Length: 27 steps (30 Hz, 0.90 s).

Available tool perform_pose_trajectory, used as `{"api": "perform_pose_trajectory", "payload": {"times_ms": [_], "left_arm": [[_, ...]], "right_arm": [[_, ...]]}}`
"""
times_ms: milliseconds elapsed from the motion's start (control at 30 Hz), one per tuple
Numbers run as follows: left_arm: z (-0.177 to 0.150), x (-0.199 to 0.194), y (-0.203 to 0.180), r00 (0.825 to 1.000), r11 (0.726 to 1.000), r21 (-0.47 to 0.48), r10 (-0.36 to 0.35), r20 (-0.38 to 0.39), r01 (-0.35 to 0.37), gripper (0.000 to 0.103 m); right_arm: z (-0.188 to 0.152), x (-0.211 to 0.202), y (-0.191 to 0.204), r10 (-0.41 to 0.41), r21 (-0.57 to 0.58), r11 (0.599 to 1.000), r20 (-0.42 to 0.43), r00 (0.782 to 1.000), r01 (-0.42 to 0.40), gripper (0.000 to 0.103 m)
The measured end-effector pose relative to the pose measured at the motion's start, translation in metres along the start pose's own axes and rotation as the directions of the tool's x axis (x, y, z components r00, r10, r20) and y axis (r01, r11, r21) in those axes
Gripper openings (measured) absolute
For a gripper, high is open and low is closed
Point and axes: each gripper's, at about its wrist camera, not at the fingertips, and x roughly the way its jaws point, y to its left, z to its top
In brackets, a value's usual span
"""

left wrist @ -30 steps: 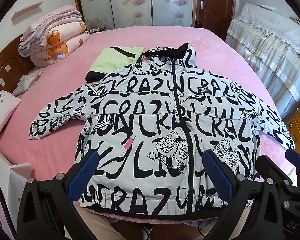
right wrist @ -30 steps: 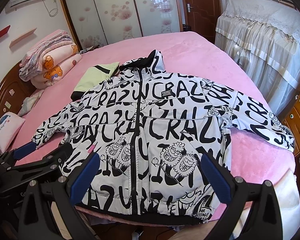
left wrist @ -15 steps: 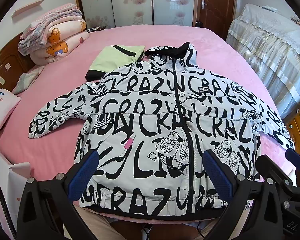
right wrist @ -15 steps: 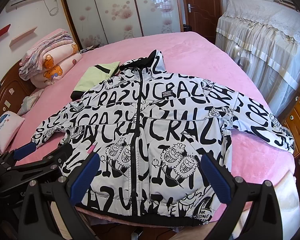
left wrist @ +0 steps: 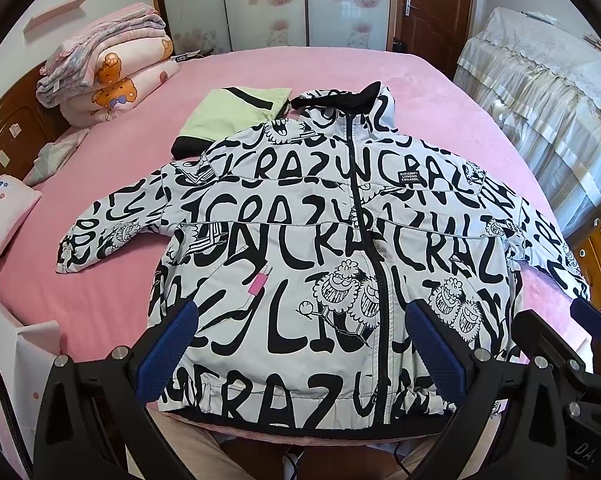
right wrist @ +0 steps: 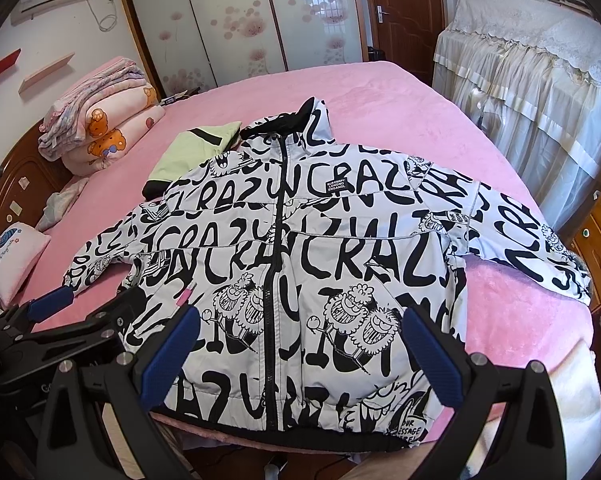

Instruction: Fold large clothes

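Jacket (left wrist: 300,248) – "CRAZY" print all over; chest patch (left wrist: 409,176) small, unclear.

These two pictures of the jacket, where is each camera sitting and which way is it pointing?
Left wrist view: sits on the left gripper at the bed's near edge, looking across the jacket toward the wardrobe; its open fingers, the right gripper's side and trouser legs show.
Right wrist view: sits on the right gripper, facing the same way from further right; the left gripper shows lower left.
Shared: jacket, pink bed, folded green garment, stacked quilts.
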Motion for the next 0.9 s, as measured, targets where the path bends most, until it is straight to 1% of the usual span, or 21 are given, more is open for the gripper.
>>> {"api": "perform_pose_trajectory", "payload": {"times_ms": [900], "left_arm": [[0.004, 0.0003, 0.0019, 1.0, 1.0, -0.001, -0.002, -0.004, 0.002, 0.102]], "right_arm": [[0.0019, -0.0021, 0.0, 0.004, 0.0, 1.0, 0.004, 1.0, -0.004, 0.101]]}}
